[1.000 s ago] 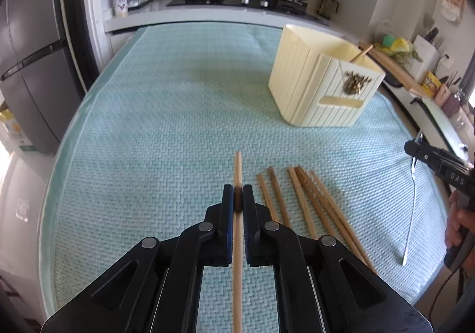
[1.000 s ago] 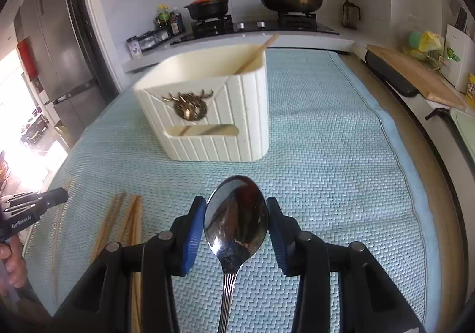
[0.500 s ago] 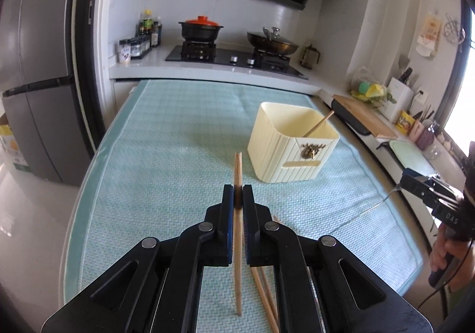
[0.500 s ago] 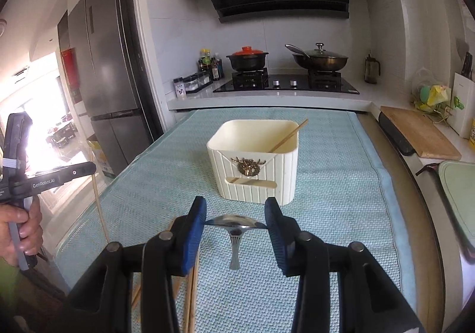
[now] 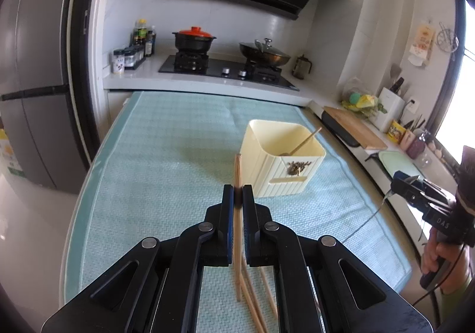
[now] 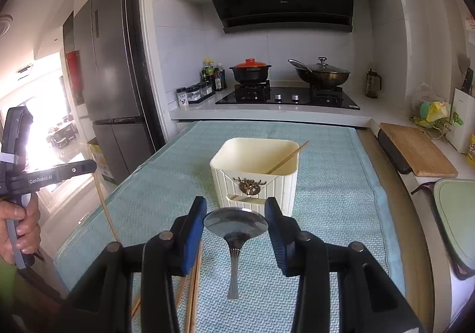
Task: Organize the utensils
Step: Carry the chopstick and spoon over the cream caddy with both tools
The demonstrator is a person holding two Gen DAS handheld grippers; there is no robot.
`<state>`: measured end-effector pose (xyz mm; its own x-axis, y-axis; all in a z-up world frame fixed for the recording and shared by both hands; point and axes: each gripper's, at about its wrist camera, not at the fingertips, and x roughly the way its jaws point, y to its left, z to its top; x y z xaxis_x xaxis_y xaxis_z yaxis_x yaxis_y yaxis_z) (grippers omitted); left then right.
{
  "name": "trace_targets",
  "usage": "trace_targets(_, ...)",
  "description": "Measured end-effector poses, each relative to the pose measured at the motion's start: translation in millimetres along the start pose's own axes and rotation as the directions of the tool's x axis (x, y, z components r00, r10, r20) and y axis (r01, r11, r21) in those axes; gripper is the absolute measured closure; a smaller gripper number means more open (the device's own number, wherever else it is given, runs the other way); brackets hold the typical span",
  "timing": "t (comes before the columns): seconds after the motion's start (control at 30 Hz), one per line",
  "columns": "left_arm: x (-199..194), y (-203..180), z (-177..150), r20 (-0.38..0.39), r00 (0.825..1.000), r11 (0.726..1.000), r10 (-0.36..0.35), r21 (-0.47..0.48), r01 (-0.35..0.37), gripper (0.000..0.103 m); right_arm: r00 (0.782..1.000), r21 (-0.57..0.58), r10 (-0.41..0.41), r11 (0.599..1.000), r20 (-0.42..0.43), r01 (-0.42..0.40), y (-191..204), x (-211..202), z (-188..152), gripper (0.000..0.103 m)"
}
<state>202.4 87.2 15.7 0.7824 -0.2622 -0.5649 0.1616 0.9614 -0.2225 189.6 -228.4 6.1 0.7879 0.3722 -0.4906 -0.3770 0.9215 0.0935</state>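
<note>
The left gripper (image 5: 238,195) is clamped on a single wooden chopstick (image 5: 237,226), its blue pads pressed against the stick from both sides; the chopstick runs up past the fingertips and hangs down below them, lifted clear of the teal mat (image 5: 166,160). The right gripper (image 6: 236,221) grips a metal spoon (image 6: 236,227) by the edges of its bowl, the bowl lying flat between the blue pads and the handle pointing down toward the mat beneath. Ahead of both grippers stands a cream ribbed utensil holder (image 6: 255,181) with a bronze ornament on its front face, resting on the mat near the middle; one chopstick (image 6: 286,158) already leans inside it, tip poking out over the far right corner. More loose chopsticks (image 5: 258,300) lie on the mat under the left gripper. Behind the mat is a gas hob (image 6: 288,96) carrying a black pot with a red lid (image 6: 251,71) and a lidded wok (image 6: 322,73).
</note>
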Motion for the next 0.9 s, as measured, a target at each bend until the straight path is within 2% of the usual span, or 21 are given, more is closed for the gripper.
trace_targets(0.6,-12,-21,51,0.019,0.999,0.997,-0.050,0.068,0.049,0.100,1.000,0.017,0.026,1.000,-0.005,-0.026,-10,-7,44,0.062)
trace_targets(0.9,-9,-44,107,0.068,0.996,0.992,-0.052,0.117,0.044,0.100,0.999,-0.031,-0.008,0.999,0.033,0.009,-8,4,100,0.062)
